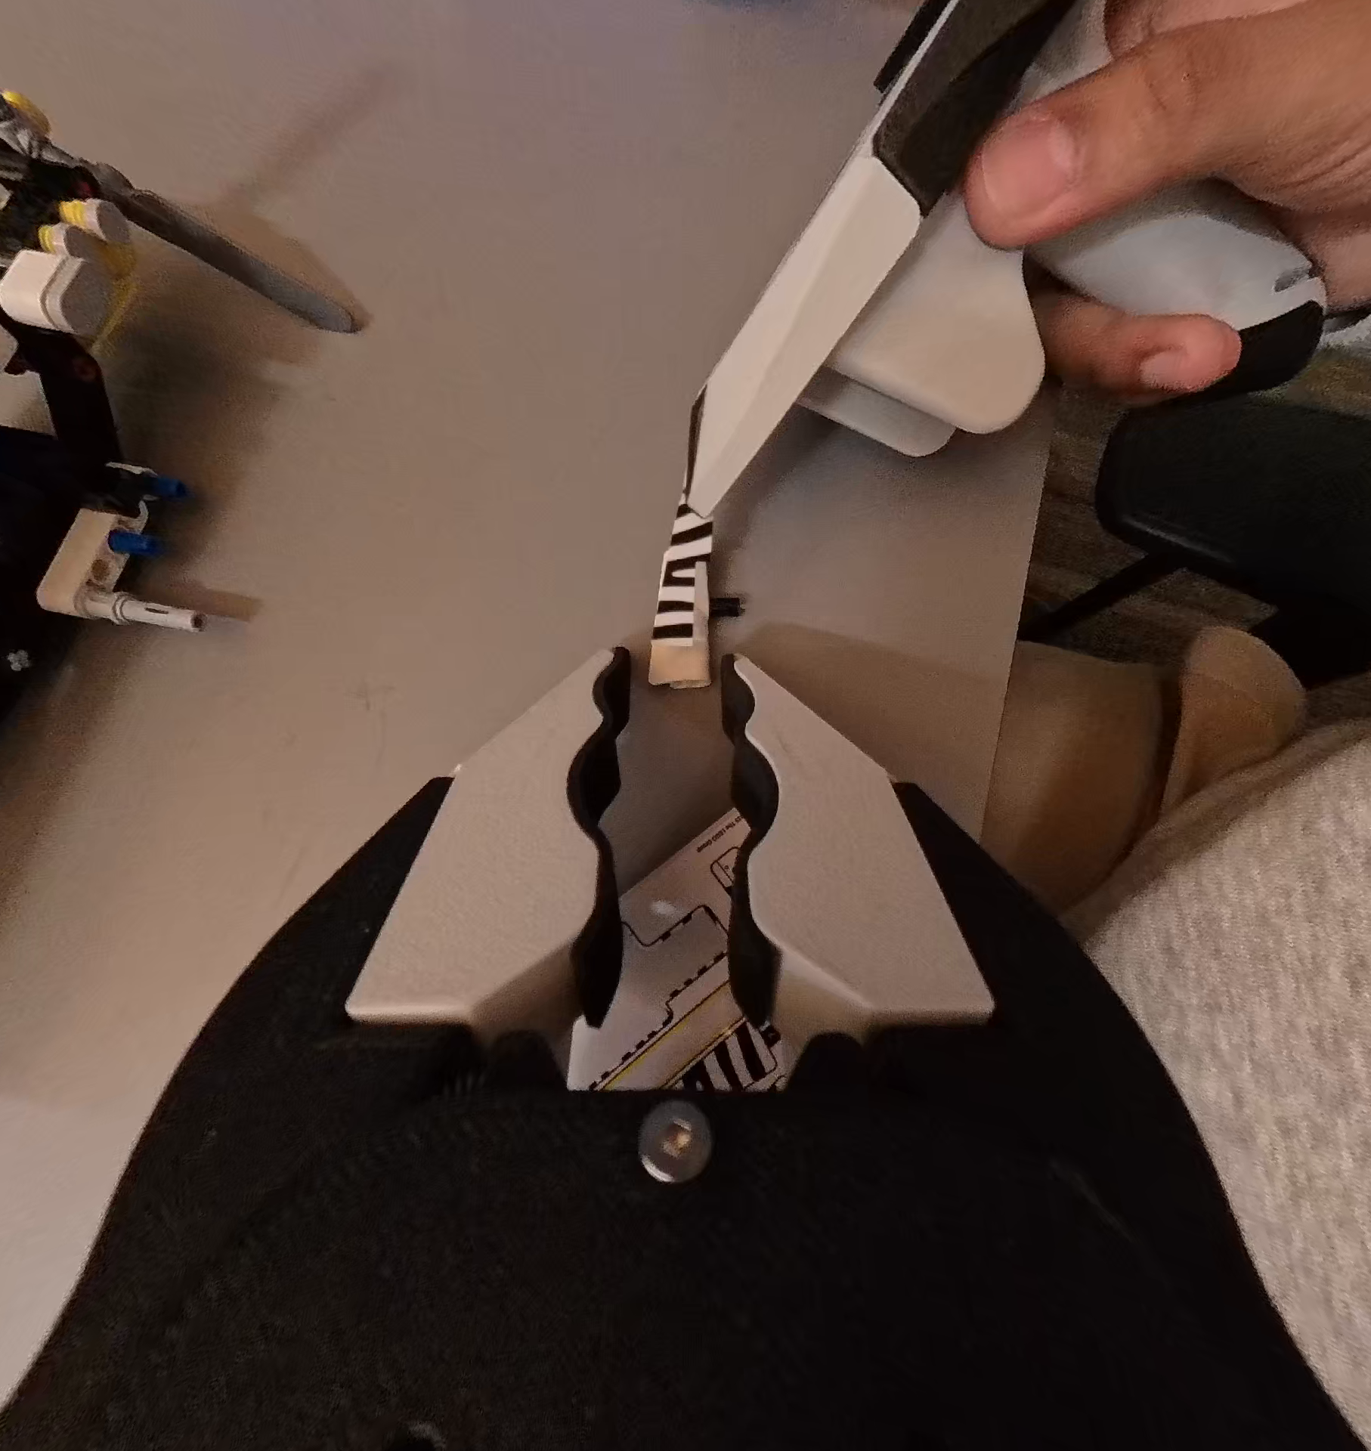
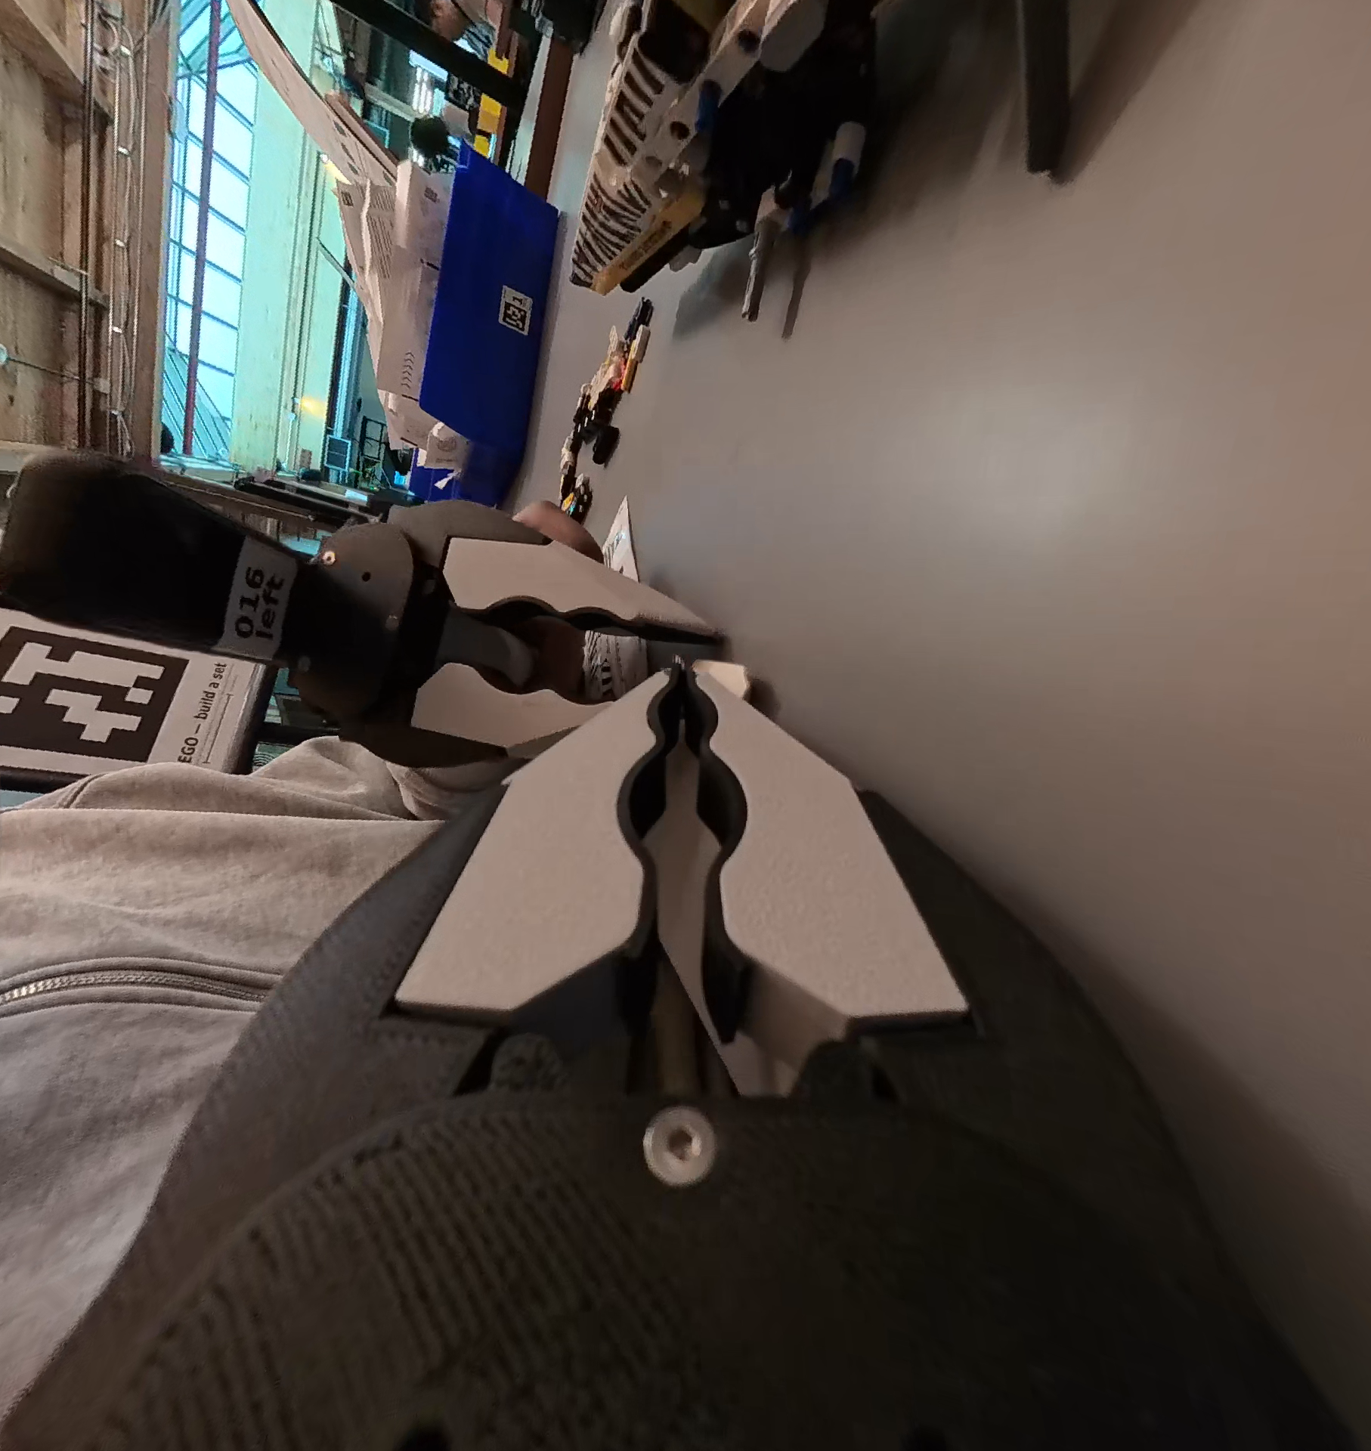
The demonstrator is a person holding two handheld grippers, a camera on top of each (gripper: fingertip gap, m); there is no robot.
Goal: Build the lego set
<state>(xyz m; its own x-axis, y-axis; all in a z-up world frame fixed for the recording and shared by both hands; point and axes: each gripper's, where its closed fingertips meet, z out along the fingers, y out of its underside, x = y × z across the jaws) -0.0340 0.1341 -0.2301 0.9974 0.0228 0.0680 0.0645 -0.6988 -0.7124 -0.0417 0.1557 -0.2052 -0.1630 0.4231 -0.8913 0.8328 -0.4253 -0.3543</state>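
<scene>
Left gripper [image 1: 674, 667]: fingers parted, nothing between them; striped piece [image 1: 681, 604] just ahead of the tips.
Right gripper [image 2: 681, 681]: tips pinched narrow on that striped piece (black pin [image 1: 728, 604] beside it).
Left view only: sticker sheet [image 1: 682, 1013] under the fingers.
Right view only: blue bin [image 2: 486, 314], loose parts pile [image 2: 604, 408].
Count: one half-built model [image 1: 31, 314] on the table [image 1: 470, 314], two grippers.

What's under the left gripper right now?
A printed sheet lies on the table under the left gripper, showing between its open fingers. The gripper body covers the rest, so I cannot see how far it extends.
</scene>
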